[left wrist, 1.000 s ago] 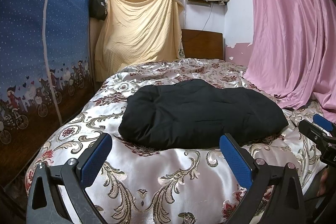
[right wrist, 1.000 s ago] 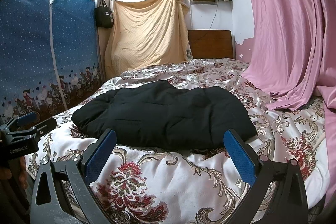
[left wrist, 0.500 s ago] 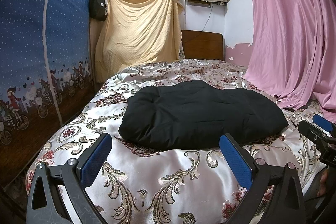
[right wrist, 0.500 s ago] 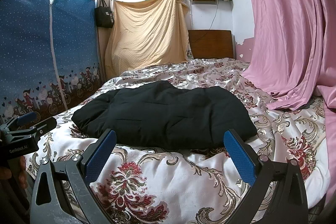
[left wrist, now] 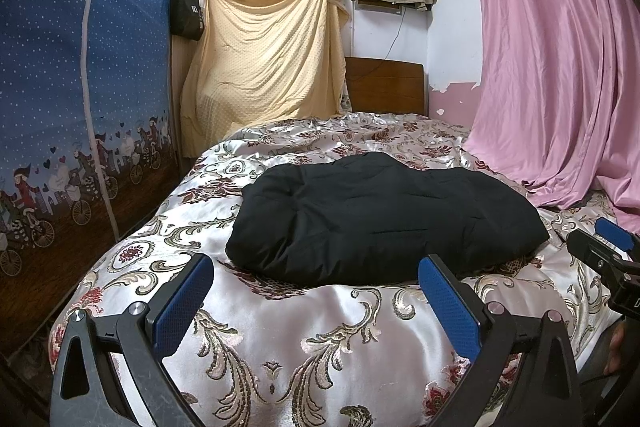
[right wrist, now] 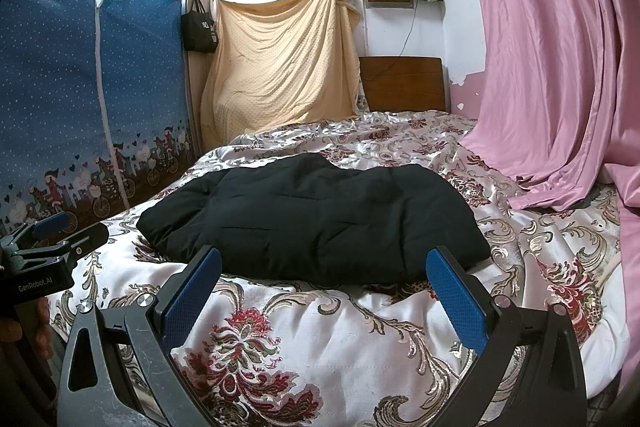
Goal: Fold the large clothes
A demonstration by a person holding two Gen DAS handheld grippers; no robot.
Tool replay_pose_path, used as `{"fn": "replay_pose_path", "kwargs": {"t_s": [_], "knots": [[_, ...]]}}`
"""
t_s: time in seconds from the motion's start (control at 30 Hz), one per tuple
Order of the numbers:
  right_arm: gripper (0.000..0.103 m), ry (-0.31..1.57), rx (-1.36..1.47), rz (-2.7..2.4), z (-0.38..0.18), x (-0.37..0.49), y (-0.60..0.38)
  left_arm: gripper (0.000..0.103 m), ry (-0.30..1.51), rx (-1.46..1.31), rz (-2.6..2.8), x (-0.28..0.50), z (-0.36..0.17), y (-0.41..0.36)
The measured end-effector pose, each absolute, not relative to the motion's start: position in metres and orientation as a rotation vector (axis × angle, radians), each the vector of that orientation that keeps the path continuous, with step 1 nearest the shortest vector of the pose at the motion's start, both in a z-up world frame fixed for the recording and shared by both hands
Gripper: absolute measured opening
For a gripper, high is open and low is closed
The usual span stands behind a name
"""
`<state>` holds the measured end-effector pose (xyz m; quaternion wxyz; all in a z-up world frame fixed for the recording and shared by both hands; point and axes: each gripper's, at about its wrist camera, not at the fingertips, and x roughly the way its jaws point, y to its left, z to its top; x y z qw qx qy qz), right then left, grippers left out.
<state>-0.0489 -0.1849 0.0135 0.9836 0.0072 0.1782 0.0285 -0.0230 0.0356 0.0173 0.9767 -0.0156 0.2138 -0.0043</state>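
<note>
A black padded garment [left wrist: 380,219] lies folded into a thick bundle in the middle of the bed, also seen in the right wrist view [right wrist: 316,219]. My left gripper [left wrist: 316,291] is open and empty, held over the bed's near end, short of the garment's front edge. My right gripper [right wrist: 324,283] is open and empty, its fingertips close to the garment's front edge. The right gripper also shows at the right edge of the left wrist view [left wrist: 608,251]. The left gripper shows at the left edge of the right wrist view [right wrist: 52,239].
The bed has a floral satin cover [left wrist: 304,339]. A blue fabric wardrobe [left wrist: 72,107] stands on the left. A pink curtain [left wrist: 560,67] drapes onto the bed's right side. A yellow sheet [left wrist: 272,59] and wooden headboard [left wrist: 388,87] are at the back.
</note>
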Motion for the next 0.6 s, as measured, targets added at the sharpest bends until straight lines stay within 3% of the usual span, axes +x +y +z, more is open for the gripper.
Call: {"fn": "replay_pose_path", "kwargs": {"t_s": [0.6], "knots": [[0.101,0.359,0.014,0.057,0.0134,-0.0486,-0.1851,0.103,0.431,-0.065,-0.054,-0.0237,0.0217,0.0373]]}}
